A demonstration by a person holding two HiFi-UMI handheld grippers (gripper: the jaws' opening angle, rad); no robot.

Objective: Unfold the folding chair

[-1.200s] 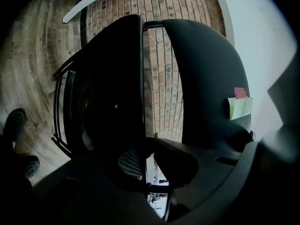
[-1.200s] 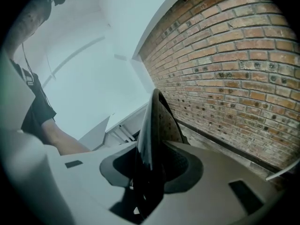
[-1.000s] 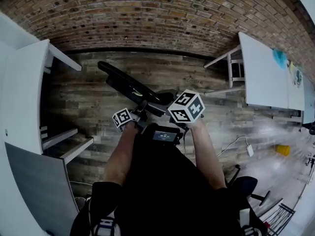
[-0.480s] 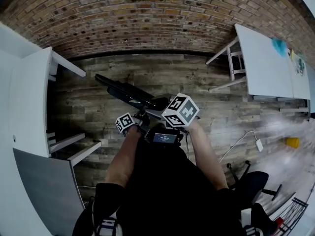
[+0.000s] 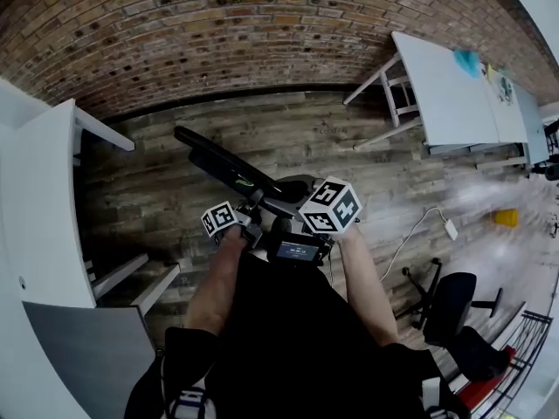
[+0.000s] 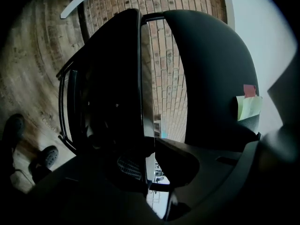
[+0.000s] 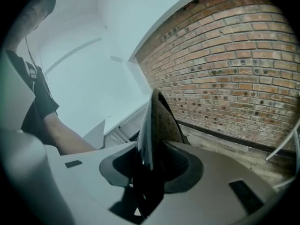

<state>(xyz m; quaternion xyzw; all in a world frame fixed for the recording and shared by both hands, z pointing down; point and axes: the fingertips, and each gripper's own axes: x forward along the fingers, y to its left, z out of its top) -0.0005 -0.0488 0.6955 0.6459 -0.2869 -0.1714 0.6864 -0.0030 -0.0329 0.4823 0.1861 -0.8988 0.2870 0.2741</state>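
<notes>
The black folding chair [image 5: 229,162] hangs above the wooden floor, reaching up-left from my two grippers. My left gripper [image 5: 251,208] is shut on a thin frame tube at the chair's edge [image 6: 144,125]; its jaws have just eased a little wider with the tube still between them. In the left gripper view two dark panels [image 6: 211,74] stand slightly apart, with brick wall showing in the gap, and a sticky note [image 6: 248,108] sits on the right one. My right gripper [image 5: 295,195] is shut on the thin edge of a chair panel [image 7: 157,121], which runs straight between its jaws.
White tables stand at the left [image 5: 39,199] and upper right [image 5: 445,94]. The brick wall [image 5: 218,33] lies beyond the chair. A black office chair [image 5: 454,308], a white cable with charger [image 5: 450,229] and a yellow object [image 5: 505,217] are on the floor to the right.
The chair and both grippers have shifted a little sideways over the floor, and the head view has turned. Both grips look the same.
</notes>
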